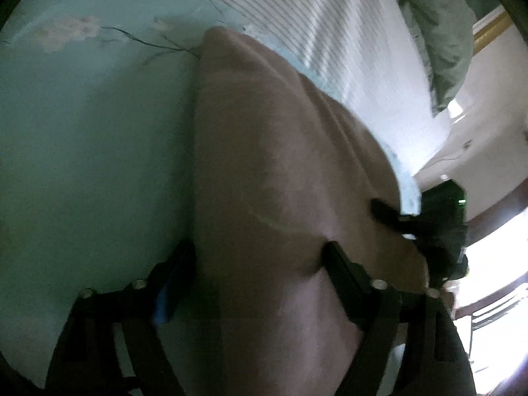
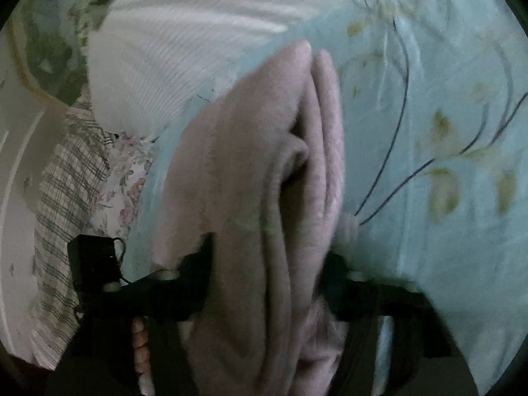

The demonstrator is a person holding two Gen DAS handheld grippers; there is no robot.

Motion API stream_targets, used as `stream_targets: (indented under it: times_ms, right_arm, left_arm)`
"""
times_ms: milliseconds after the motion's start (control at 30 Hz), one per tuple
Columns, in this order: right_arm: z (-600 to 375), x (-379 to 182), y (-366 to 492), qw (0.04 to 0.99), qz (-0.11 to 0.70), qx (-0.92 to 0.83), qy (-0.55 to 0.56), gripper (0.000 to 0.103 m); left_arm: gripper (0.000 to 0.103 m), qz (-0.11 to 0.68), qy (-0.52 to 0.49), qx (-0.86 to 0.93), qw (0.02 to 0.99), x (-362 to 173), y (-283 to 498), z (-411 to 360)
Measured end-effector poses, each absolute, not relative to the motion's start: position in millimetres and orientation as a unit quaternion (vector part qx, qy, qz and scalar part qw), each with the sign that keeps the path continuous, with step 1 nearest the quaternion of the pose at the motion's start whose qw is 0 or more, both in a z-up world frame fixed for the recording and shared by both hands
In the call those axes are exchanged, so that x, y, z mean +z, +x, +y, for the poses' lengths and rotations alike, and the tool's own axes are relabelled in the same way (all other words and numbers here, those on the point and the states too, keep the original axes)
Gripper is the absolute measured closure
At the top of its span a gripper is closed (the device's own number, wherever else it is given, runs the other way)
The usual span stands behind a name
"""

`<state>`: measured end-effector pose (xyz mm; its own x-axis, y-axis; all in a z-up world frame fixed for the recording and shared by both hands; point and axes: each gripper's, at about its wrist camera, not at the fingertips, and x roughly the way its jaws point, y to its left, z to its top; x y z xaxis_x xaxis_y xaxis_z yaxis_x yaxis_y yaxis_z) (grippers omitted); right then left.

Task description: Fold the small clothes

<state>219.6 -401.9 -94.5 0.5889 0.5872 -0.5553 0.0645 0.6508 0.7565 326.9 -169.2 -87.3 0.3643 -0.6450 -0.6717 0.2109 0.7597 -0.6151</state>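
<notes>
Overhead, both grippers held 1 pink garment (image 1: 280, 171) above a pale blue floral bedsheet (image 1: 82, 132). From the left wrist camera, the left gripper (image 1: 260, 260) had its 2 dark fingers (image 1: 343, 274) on either side of a broad fold of the cloth, pinching it; the fabric bulged up between them and ran away toward the top of the view. Off to the right in that same view, the other gripper's black body (image 1: 442, 231) pressed a finger into the garment's edge.

From the right wrist camera, the right gripper (image 2: 267, 264) clamped the pink garment (image 2: 264, 165) as well, its fingers (image 2: 198, 264) closed against several bunched layers that hung in long soft ridges between them. The blue bedsheet (image 2: 445, 132) with its thin dark stems and yellowish leaves lay behind. A white ribbed blanket (image 2: 165, 49) sat beyond the garment, touching the sheet, and a plaid cloth (image 2: 66, 181) lay at the left beside a small floral fabric (image 2: 125, 171).
</notes>
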Motion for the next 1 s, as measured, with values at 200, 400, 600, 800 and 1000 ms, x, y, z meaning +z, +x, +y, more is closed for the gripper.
stream_targets:
  times_ms: [200, 400, 600, 800, 1000]
  right_arm:
    - [-378.9, -77.9, 205.9, 0.806, 0.397, 0.182, 0.398, 0.068]
    - [-310.1, -60.0, 196.0, 0.803, 0.402, 0.238, 0.369, 0.068]
    - [-234.9, -57.9, 198.8, 0.784, 0.405, 0.308, 0.356, 0.068]
    - [-181.5, -80.9, 199.7, 0.762, 0.433, 0.336, 0.346, 0.068]
    - [-186.7, -96.8, 194.4, 0.759, 0.441, 0.309, 0.365, 0.062]
  left_arm:
    - [0.061, 0.478, -0.228, -0.282, 0.8, -78.6, 323.9, -161.4]
    - [0.062, 0.442, -0.215, -0.279, 0.825, -40.6, 267.8, -114.5]
    - [0.062, 0.422, -0.211, -0.245, 0.847, -18.9, 207.9, -39.5]
    - [0.062, 0.418, -0.229, -0.199, 0.856, -23.1, 160.3, 32.1]
    - [0.052, 0.457, -0.26, -0.164, 0.834, -67.2, 143.7, 66.1]
